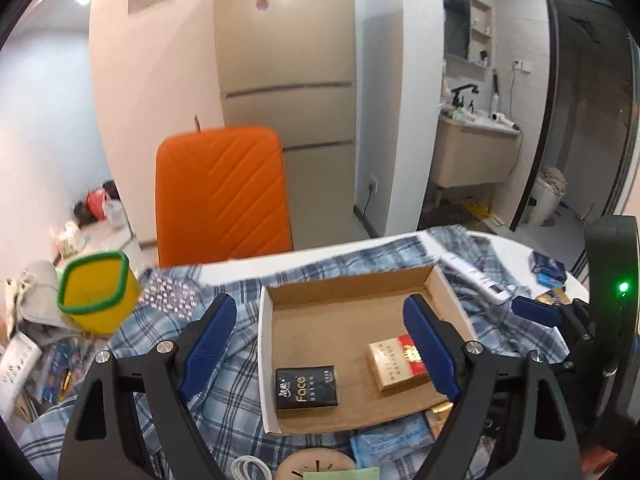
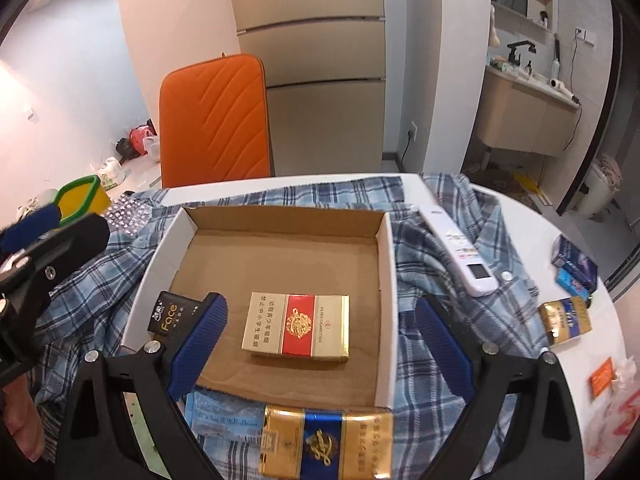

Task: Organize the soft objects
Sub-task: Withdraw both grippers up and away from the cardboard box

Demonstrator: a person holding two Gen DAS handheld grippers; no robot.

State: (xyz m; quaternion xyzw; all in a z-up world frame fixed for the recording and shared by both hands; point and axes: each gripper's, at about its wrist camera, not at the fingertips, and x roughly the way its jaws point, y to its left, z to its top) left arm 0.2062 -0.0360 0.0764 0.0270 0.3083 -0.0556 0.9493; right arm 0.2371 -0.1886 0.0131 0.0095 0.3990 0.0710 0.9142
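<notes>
Black Face tissue pack [image 1: 306,386] lies flat in cardboard box [image 2: 387,248] near-left corner — plaid shirt [image 2: 432,248] spread rumpled under it.

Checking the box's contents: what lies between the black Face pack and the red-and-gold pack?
Only bare cardboard box floor between Face pack and red-and-gold pack, clearest in left wrist view.

A blue-and-white plaid shirt [image 2: 440,248] fills the middle of the frame under a brown-lined, white-walled cardboard box [image 2: 388,280]. Inside lie a gold-and-red pack [image 2: 296,326] and a black pack [image 1: 307,387]; upper left stands an orange chevron-stitched chair [image 2: 214,120].
</notes>
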